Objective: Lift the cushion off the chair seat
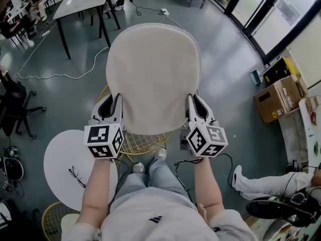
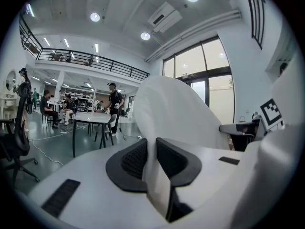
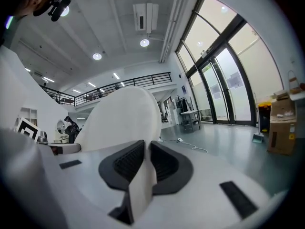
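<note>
Cushion (image 1: 153,77), cream and rounded, hangs above the gold wire chair (image 1: 138,143), lifted off its seat. The left gripper (image 1: 111,106) pinches its left edge and the right gripper (image 1: 195,106) its right edge, jaws pressed onto the fabric. A round white table (image 1: 62,159) stands beside the chair.

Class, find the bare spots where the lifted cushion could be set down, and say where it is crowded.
Widest: the grey floor between the cushion and the cardboard boxes. The white round table at lower left is bare except for glasses. Crowded: the left edge, with a cable and an office chair.
</note>
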A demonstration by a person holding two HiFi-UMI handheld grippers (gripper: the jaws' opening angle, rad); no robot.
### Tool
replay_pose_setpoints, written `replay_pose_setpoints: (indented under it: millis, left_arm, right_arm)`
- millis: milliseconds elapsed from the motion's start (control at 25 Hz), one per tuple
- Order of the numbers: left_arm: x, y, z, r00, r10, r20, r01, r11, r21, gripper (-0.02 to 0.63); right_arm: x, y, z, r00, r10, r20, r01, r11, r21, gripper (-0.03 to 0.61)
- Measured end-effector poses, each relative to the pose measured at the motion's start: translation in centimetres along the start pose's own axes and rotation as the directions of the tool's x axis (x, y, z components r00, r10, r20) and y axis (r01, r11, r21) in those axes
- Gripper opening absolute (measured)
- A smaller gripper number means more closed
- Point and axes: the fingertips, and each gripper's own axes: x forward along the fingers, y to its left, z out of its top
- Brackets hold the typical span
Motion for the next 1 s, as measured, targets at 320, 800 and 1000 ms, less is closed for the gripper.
replay_pose_setpoints:
  millis: [320, 800, 1000]
  left_arm:
    - [-0.55, 0.07, 0.4, 1.0, -0.008, 0.014, 0.008, 1.0, -0.006, 0.069]
    - [-1.03, 0.23, 0.8, 1.0, -0.018, 0.024, 0.018, 1.0, -0.005, 0.069]
    - [-1.02, 0.41, 0.78, 0.999, -0.023, 0.027, 0.023, 1.0, -0.005, 0.069]
  right_arm:
    - [-0.43, 0.43, 0.44, 1.0, 0.001, 0.013, -0.001, 1.0, -0.019, 0.055]
    - [-0.9, 0.91, 0.65, 1.0, -0.006, 0.022, 0.006, 1.0, -0.03, 0.055]
    - [-0.92, 1.06, 0.58, 1.0, -0.011, 0.024, 0.011, 0.999, -0.034, 0.055]
